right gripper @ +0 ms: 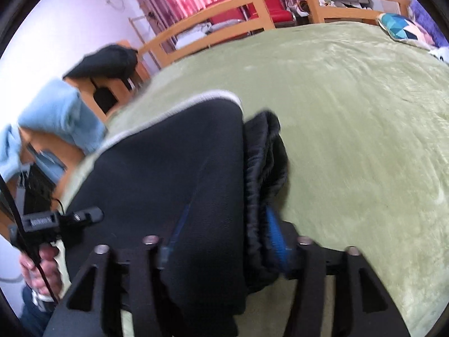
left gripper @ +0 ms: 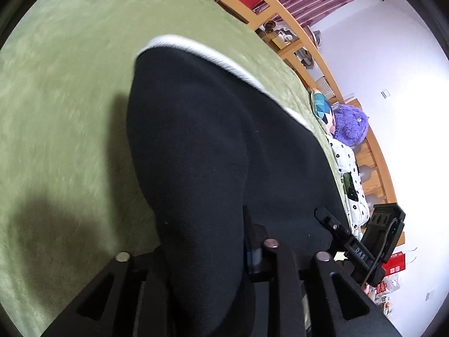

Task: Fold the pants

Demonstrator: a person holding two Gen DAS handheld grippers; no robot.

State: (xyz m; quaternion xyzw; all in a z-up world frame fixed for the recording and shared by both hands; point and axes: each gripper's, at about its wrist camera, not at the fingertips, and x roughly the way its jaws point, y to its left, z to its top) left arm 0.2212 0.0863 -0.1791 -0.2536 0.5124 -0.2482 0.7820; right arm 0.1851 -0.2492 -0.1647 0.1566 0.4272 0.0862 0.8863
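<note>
Black pants (left gripper: 213, 146) with a white side stripe (left gripper: 224, 59) hang over the green blanket (left gripper: 70, 98). My left gripper (left gripper: 210, 252) is shut on one edge of the pants, the cloth draped over its fingers. In the right wrist view the pants (right gripper: 174, 168) show the gathered waistband (right gripper: 266, 154) on the right. My right gripper (right gripper: 224, 247) is shut on the pants near the waistband, its blue pads (right gripper: 276, 233) pressed on the cloth. The other gripper (right gripper: 61, 219) and the hand holding it show at the left.
The bed has a wooden rail (right gripper: 252, 8) at the far side. A patterned cushion (left gripper: 322, 106), a purple plush toy (left gripper: 350, 123) and a white spotted quilt (left gripper: 350, 179) lie at the bed's edge. A blue cloth (right gripper: 56, 112) and a dark garment (right gripper: 103, 61) hang at the left.
</note>
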